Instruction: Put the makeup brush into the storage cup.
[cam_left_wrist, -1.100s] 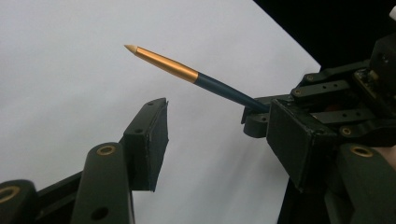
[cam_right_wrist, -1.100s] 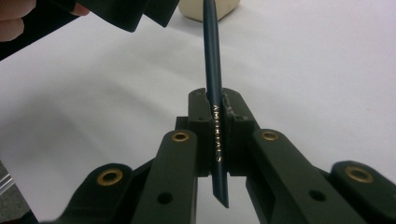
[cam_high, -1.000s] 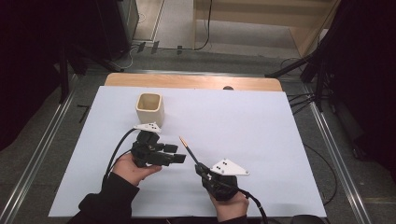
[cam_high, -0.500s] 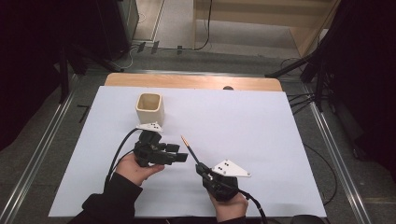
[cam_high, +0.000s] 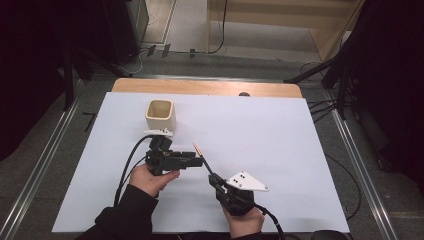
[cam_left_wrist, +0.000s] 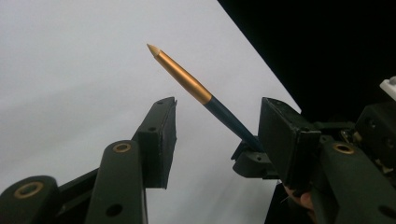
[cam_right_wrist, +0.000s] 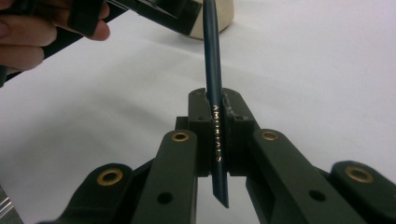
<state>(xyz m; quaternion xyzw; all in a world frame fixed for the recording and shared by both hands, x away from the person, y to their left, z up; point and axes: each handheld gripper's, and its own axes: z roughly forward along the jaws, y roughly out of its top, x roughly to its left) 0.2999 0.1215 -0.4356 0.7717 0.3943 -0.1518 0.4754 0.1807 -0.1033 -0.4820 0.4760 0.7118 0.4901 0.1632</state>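
While my right gripper (cam_high: 212, 176) is clamping a dark blue pencil (cam_right_wrist: 214, 93) near the desk's (cam_high: 280, 130) front edge, its gold end is pointing up and back toward the far left corner. My left gripper (cam_high: 196, 161) is closing its still-parted jaws around that pencil without touching it, and a cream cup (cam_high: 160, 114) is standing just behind it.
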